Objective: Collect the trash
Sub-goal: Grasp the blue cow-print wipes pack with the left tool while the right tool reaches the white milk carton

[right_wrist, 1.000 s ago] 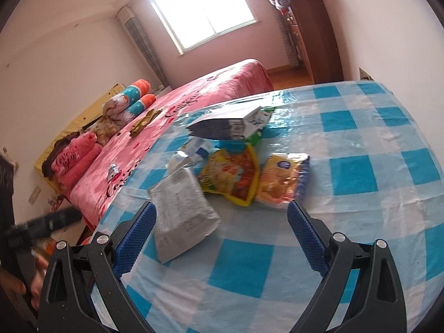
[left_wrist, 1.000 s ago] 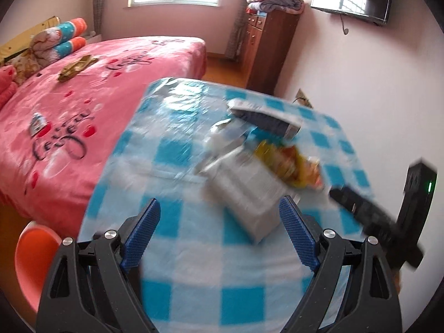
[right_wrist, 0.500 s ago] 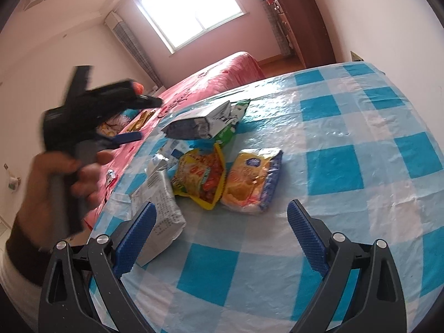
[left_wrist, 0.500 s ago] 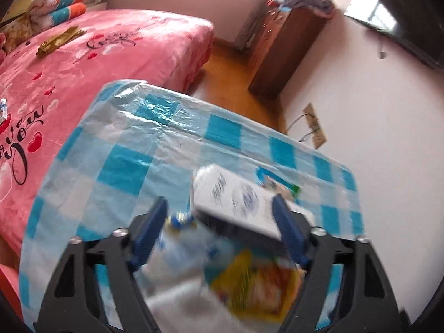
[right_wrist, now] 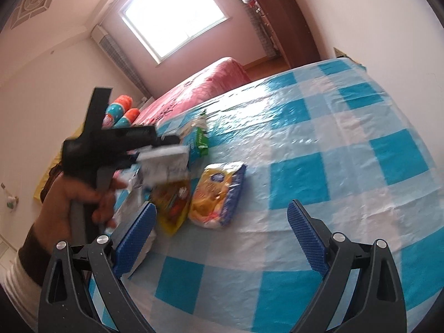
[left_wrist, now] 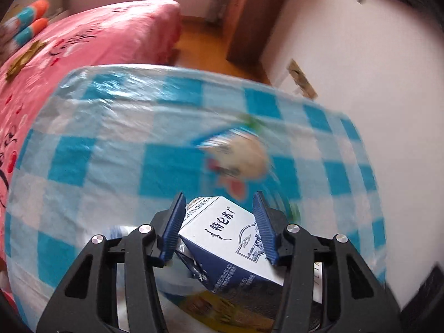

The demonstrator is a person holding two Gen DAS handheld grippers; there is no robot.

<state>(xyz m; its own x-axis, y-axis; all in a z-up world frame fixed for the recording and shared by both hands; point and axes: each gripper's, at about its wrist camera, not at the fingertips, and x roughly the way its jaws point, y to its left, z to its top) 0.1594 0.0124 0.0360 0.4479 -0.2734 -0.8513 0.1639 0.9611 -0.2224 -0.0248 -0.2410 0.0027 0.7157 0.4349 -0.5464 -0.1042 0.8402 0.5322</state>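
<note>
Trash here is a white-and-navy milk carton [left_wrist: 227, 238], above the blue-checked plastic tablecloth [left_wrist: 111, 166], between the left gripper [left_wrist: 219, 222]'s just-closing jaws; held by its corner, it may slip. Right gripper [right_wrist: 222, 236] gapes empty.

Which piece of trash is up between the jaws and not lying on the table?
The white and dark blue milk carton. It sits between the left gripper's closing jaws, while the yellow snack bag and yellow-and-blue packet lie flat on the checked tablecloth.
</note>
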